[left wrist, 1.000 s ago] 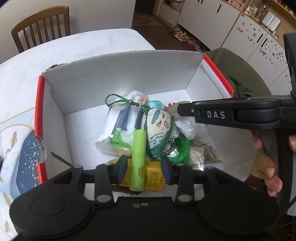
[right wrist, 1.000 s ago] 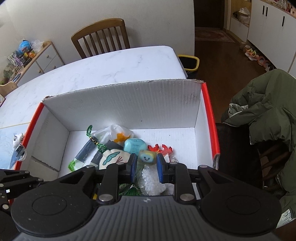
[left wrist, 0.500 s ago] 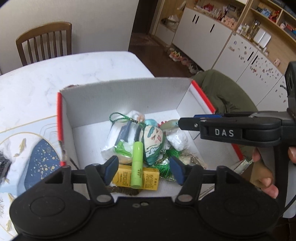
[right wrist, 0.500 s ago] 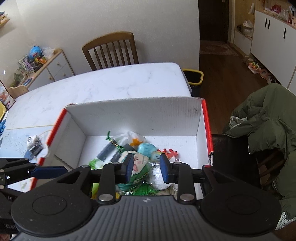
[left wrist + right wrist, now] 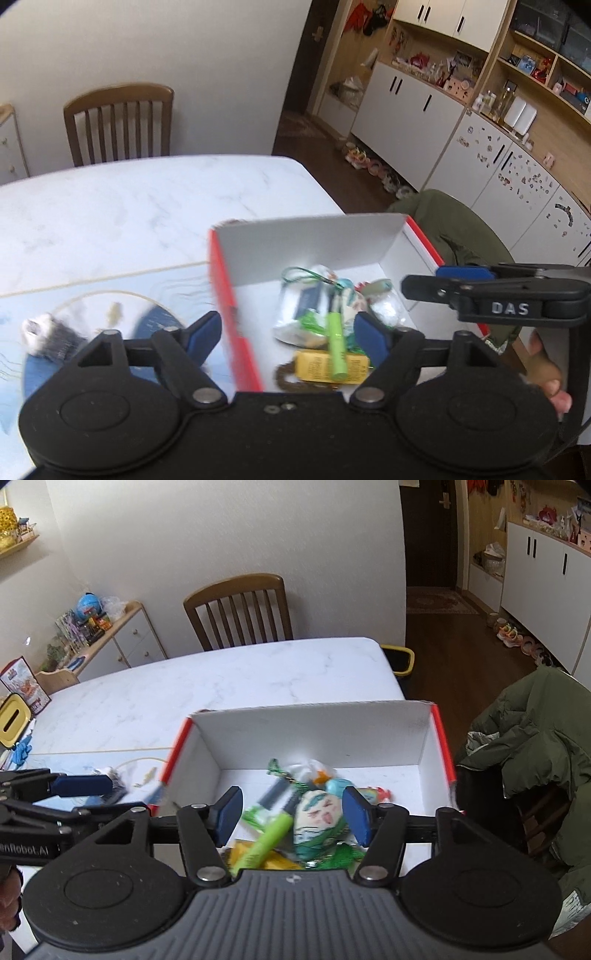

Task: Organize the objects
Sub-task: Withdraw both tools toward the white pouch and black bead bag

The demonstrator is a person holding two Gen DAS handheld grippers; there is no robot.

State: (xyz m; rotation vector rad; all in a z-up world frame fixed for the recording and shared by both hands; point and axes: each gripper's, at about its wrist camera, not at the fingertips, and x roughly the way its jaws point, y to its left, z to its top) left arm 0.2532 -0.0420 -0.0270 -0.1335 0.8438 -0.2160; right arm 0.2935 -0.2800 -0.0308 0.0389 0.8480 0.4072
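Cardboard box [image 5: 314,734], red-edged, holds a glossy green tube [image 5: 266,840]; both tools [image 5: 288,334] [image 5: 291,816] gape empty.

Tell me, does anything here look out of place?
One thing: a small grey-and-white item lies alone on the blue mat outside the box, while everything else is piled inside. It is too blurred to identify.

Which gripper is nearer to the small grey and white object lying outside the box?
Left. The left gripper is beside the grey and white object; the right gripper is over the box.
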